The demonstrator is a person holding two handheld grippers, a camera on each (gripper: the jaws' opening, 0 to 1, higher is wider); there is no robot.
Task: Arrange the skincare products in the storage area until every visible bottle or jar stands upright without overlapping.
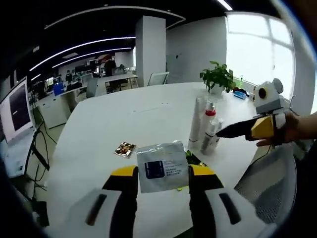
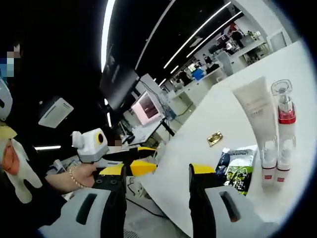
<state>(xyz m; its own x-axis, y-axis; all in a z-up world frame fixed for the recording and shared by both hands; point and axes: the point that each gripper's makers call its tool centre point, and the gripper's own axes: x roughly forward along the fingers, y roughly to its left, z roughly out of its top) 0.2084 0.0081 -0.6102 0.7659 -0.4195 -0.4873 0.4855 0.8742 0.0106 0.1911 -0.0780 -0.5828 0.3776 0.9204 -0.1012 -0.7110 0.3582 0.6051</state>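
My left gripper point(image 1: 162, 173) is shut on a white sachet point(image 1: 162, 171) with a dark blue label, held just off the table's near edge. Behind it peeks a dark green sachet point(image 1: 193, 158) that lies on the table point(image 1: 124, 119). Further right stand a white tube point(image 1: 198, 124), a clear bottle with a red band point(image 1: 210, 115) and small bottles point(image 1: 210, 140), all upright. My right gripper point(image 1: 225, 132), held by a hand, points at the small bottles from the right. In the right gripper view its jaws point(image 2: 157, 173) stand open, the tube point(image 2: 256, 111), red-banded bottle point(image 2: 283, 114), small bottles point(image 2: 269, 166) and green sachet point(image 2: 237, 166) ahead to the right.
A small gold packet point(image 1: 125, 148) point(image 2: 214, 138) lies left of the sachets. A potted plant point(image 1: 218, 77) stands at the table's far side. A grey chair point(image 1: 270, 183) sits by the table's right edge. The left gripper point(image 2: 143, 158) and the hand holding it show off the table's edge.
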